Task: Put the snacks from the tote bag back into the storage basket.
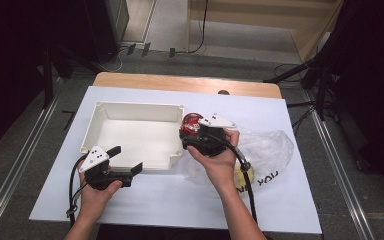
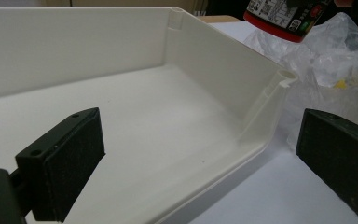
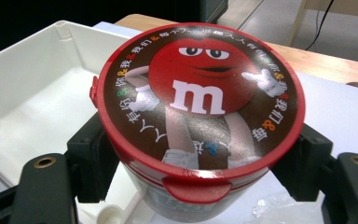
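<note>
The right gripper (image 3: pixel 200 154) has the red-lidded candy tub (image 3: pixel 200 93) clamped between its fingers (image 3: pixel 91 158), held just above the bench (image 1: pixel 180 200) at the right-hand wall of the white tray (image 1: pixel 130 111). The left gripper (image 1: pixel 125 159) waits with its fingers spread wide and empty at the tray's near corner. Best move from here, I'd say: keep the tub upright, carry it clear over the rim, lower it flat onto the tray floor before letting go. The crumpled plastic bag (image 1: pixel 267 147) lies just beside.

Left tool (image 1: pixel 126 159) agape, right tool (image 1: pixel 194 136) clamped.
</note>
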Demonstrator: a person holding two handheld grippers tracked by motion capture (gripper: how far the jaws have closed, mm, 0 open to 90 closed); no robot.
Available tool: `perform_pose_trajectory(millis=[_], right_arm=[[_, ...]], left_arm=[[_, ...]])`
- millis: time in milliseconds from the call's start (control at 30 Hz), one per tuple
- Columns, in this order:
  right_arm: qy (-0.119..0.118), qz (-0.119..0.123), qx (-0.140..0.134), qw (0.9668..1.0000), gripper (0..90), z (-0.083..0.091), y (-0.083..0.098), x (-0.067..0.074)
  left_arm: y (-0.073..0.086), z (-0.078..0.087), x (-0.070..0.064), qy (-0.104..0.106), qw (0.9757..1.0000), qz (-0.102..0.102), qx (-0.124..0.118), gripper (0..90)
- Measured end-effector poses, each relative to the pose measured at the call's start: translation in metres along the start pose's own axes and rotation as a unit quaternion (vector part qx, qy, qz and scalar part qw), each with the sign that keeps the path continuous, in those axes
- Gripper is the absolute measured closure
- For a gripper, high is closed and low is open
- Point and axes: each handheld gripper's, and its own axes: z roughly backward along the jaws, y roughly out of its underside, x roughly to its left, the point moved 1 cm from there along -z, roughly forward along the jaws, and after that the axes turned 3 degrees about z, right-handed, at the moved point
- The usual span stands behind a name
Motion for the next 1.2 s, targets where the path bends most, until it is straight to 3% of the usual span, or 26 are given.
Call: perform_pose_trajectory(millis=[1200], right_arm=[[-0.022, 0.011, 0.0, 0.9997, 26.1, -0.013, -0.008, 0.023]], left_arm=[[-0.001, 0.001, -0.001, 0.002, 1.0, -0.001, 0.0, 1.2]])
